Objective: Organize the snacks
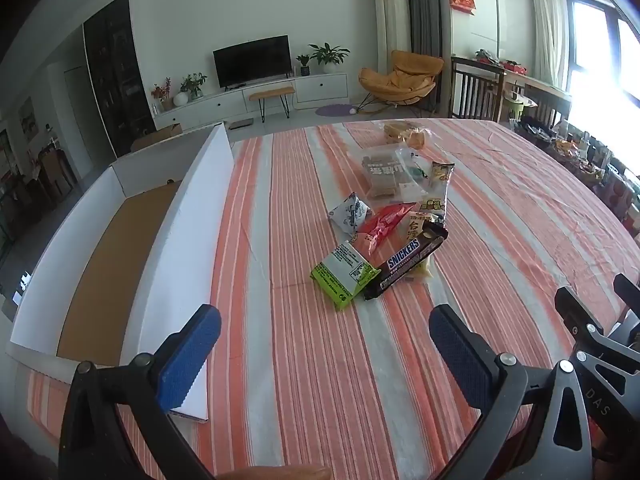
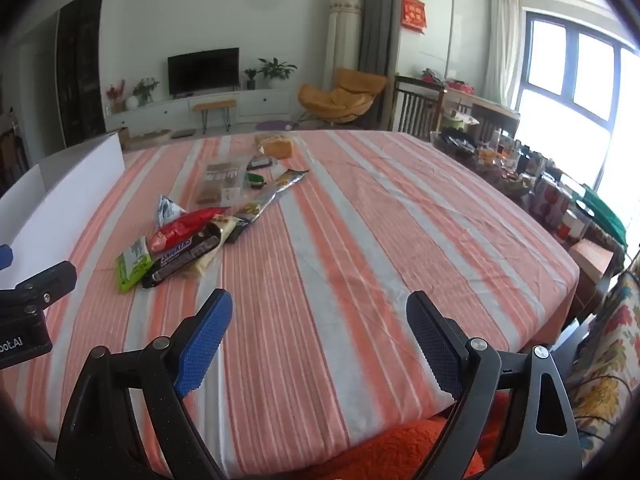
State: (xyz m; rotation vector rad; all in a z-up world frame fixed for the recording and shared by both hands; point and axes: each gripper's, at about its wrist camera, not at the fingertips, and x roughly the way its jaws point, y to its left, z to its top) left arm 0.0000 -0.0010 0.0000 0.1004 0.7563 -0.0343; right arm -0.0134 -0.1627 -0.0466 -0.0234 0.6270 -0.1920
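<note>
A pile of snacks lies mid-table: a green packet [image 1: 345,275], a Snickers bar [image 1: 404,262], a red packet [image 1: 382,226], a blue-white pouch [image 1: 350,212], a clear bag of brown bars [image 1: 384,176] and a bread bag [image 1: 406,132]. The pile also shows in the right wrist view, with the Snickers bar [image 2: 184,258] and green packet [image 2: 134,266] nearest. My left gripper [image 1: 324,338] is open and empty, short of the pile. My right gripper [image 2: 320,328] is open and empty over bare cloth, right of the pile. A white box [image 1: 180,240] with a brown floor stands at the left.
The table wears an orange-striped cloth [image 2: 360,220]. Cluttered jars and boxes [image 2: 552,200] crowd a side table at the right. A floral chair [image 2: 608,360] stands at the table's right corner. A TV and an orange armchair stand far behind.
</note>
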